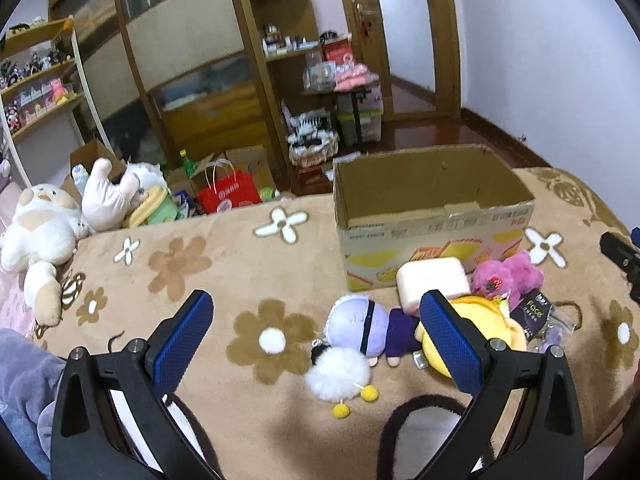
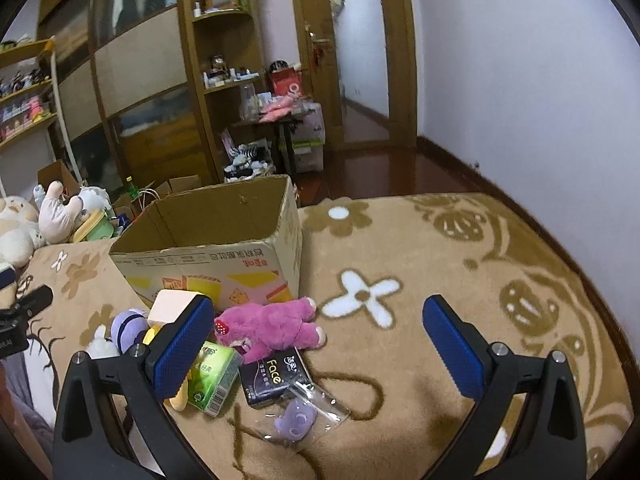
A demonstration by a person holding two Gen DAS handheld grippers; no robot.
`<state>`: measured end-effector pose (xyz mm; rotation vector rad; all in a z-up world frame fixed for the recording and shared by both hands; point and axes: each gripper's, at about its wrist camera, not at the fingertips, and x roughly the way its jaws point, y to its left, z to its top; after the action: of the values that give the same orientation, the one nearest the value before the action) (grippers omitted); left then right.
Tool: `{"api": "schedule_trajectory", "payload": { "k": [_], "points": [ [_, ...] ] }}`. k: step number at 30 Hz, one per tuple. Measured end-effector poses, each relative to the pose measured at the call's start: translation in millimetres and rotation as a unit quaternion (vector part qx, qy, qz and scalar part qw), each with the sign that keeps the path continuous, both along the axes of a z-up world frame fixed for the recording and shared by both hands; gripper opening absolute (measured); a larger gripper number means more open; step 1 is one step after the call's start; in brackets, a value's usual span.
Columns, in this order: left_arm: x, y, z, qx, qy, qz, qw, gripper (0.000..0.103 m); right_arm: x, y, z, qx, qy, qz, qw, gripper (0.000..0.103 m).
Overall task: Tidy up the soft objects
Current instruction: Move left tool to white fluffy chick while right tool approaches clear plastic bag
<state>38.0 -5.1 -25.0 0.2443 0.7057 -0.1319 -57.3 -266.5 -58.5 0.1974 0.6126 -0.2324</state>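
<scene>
My left gripper (image 1: 316, 332) is wide open and holds nothing; my right gripper (image 2: 316, 340) is also wide open and has nothing between its blue pads. The soft things lie together on the flowered blanket (image 2: 400, 360), in front of the open cardboard box (image 2: 208, 256): a pink plush bear (image 2: 272, 326), a white-haired doll (image 1: 360, 330), a white pompom (image 1: 338, 374), a yellow plush (image 1: 500, 324) and a pale foam block (image 1: 434, 280). Just beside the bear lie a green tissue pack (image 2: 212, 380), a black "Face" pack (image 2: 268, 378) and a small purple toy in a clear bag (image 2: 296, 420). Far left, big white plush animals (image 1: 40, 232) lie at the blanket's edge
</scene>
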Motion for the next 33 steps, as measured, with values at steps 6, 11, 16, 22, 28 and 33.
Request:
{"api": "schedule_trajectory", "payload": {
  "k": [6,11,16,22,28,33],
  "points": [
    [20,-8,-18,0.01,0.05,0.006,0.9987,0.102,8,-6,-7,0.016,0.018,-0.005,1.0,0.103],
    [32,-17,-39,0.025,0.096,-0.001,0.9951,0.102,20,-9,-21,0.04,0.058,0.002,0.997,0.103],
    [45,-18,-59,0.03,0.15,0.004,0.9882,0.102,29,-10,-37,0.059,0.103,0.009,0.993,0.103],
    [51,-21,-71,0.047,0.174,0.006,0.9836,0.102,35,-9,-53,0.077,0.129,0.021,0.988,0.103],
    [63,-19,-85,0.048,0.208,0.012,0.9768,0.102,40,-9,-67,0.092,0.167,0.025,0.981,0.103],
    [69,-20,-96,0.064,0.229,0.012,0.9712,0.102,47,-9,-83,0.106,0.205,0.028,0.973,0.103]
  ]
}}
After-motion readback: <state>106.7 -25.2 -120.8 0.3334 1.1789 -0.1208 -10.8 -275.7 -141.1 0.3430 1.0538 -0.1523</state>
